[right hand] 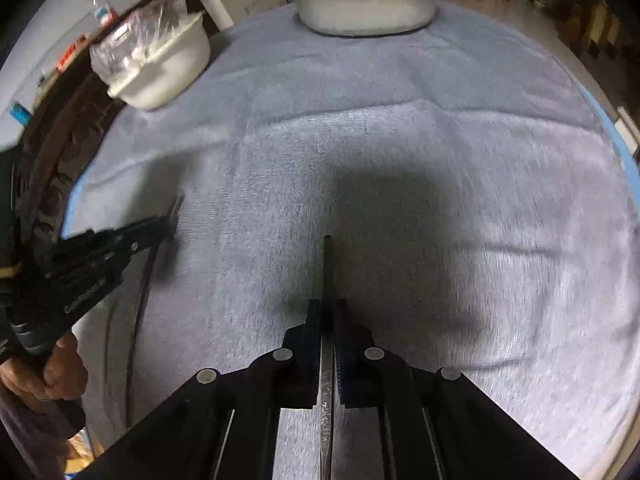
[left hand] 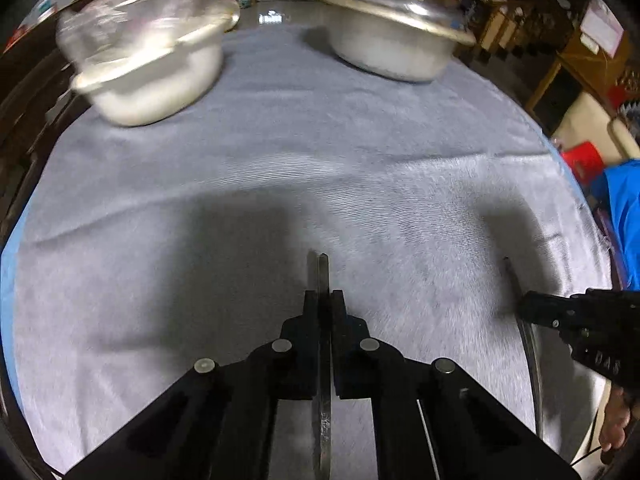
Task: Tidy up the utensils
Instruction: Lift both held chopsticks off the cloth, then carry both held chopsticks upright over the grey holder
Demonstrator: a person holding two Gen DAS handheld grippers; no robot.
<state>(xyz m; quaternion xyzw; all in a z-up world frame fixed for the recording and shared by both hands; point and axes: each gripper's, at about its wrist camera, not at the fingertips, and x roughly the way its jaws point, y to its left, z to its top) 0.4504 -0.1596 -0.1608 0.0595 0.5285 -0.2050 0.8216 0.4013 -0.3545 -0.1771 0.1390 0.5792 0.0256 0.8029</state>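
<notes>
Left tongs (left hand: 324,300): clenched on flat utensil (left hand: 323,276), above grey cloth (left hand: 280,160) | Right tongs (right hand: 328,308): clenched on thin utensil (right hand: 327,264) | Advice: carry both level toward pots (left hand: 392,48), grips firm, arms apart.

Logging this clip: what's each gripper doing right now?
Left gripper: closed on a flat metal utensil.
Right gripper: closed on a thin metal utensil.

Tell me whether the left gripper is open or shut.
Shut: the left gripper's fingers press a thin metal utensil between them, leaving no gap.
</notes>
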